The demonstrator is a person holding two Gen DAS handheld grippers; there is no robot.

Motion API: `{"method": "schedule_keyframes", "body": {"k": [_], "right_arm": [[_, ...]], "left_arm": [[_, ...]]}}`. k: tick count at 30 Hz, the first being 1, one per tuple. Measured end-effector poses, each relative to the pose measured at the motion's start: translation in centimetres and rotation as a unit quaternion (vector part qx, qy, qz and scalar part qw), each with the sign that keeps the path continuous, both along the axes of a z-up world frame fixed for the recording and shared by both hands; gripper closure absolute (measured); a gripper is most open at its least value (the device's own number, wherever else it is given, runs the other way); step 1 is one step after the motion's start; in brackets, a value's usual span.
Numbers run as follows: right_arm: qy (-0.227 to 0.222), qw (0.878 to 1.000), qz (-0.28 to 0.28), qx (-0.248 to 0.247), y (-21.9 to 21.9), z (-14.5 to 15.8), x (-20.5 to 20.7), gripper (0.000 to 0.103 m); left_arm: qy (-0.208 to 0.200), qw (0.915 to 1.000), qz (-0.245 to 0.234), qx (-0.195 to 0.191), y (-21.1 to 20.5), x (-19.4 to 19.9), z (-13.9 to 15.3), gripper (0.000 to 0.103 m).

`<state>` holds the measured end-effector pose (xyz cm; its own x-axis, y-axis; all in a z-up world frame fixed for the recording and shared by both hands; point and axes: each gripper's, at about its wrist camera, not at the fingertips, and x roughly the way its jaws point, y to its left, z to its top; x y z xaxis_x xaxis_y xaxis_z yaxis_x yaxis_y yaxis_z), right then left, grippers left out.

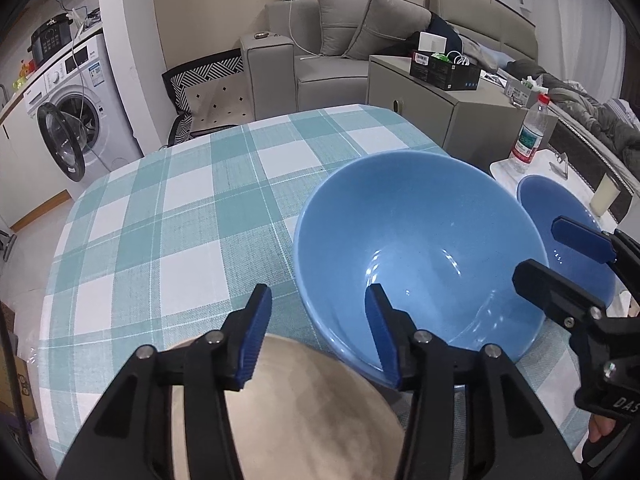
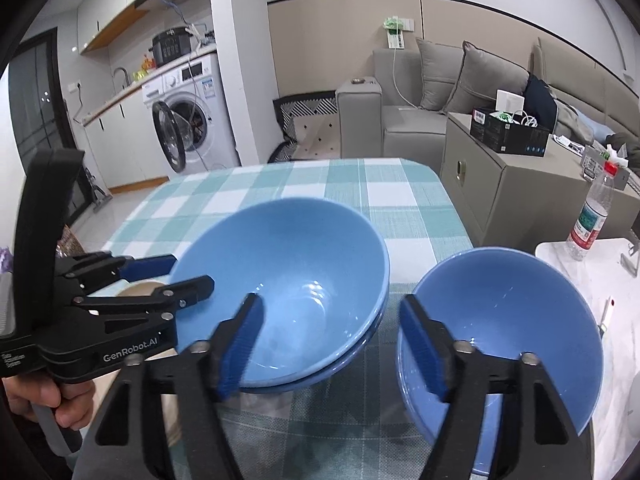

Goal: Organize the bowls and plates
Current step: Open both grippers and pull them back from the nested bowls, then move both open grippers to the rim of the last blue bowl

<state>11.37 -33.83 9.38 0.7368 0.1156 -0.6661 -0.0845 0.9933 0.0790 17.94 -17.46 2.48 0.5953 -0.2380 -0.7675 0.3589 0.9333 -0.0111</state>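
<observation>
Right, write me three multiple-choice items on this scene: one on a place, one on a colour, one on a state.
1. In the right wrist view, the smaller blue bowl sits where relative to the large blue bowl?
A. Left of it
B. Right of it
C. Inside it

2. The bottle cap is:
A. Red
B. Green
C. Yellow

3. The washing machine door is:
A. Shut
B. Missing
C. Swung open

Key:
1 B, since it rests on the checked cloth to the large bowl's right, apart from it.
2 A, since the clear bottle on the white side table has a red top.
3 C, since the round door stands away from the drum.
</observation>
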Motion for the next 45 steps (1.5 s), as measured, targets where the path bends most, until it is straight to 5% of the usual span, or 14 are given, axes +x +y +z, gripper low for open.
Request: {"method": "schedule_keyframes", "body": {"k": [8, 11, 19, 22, 45], "right_arm": [[-0.006, 1.0, -0.016, 0.012, -2.1, 1.6, -0.7, 0.007], [-0.009, 1.0, -0.021, 0.013, -3.0, 2.3, -1.2, 0.001], [-0.025, 0.999, -0.035, 0.013, -5.5, 3.8, -2.7, 0.001], [-0.03, 0.999, -0.035, 0.004, -6.1, 4.4, -3.4, 0.001], [-0.049, 0.993, -0.105, 0.02, -13.6, 6.8, -6.7, 0.001]], "left_arm": [[-0.006, 1.0, -0.001, -0.001, -0.2, -0.6, 1.0, 0.038], [-0.014, 0.9999, -0.003, -0.009, -0.4, -1.0, 1.6, 0.018], [-0.019, 0.9996, -0.016, -0.014, -1.9, -1.6, 2.5, 0.017], [-0.019, 0.9992, -0.019, -0.028, -2.2, -2.0, 2.8, 0.0], [-0.033, 0.9953, -0.087, -0.027, -9.6, -5.4, 4.1, 0.0]]}}
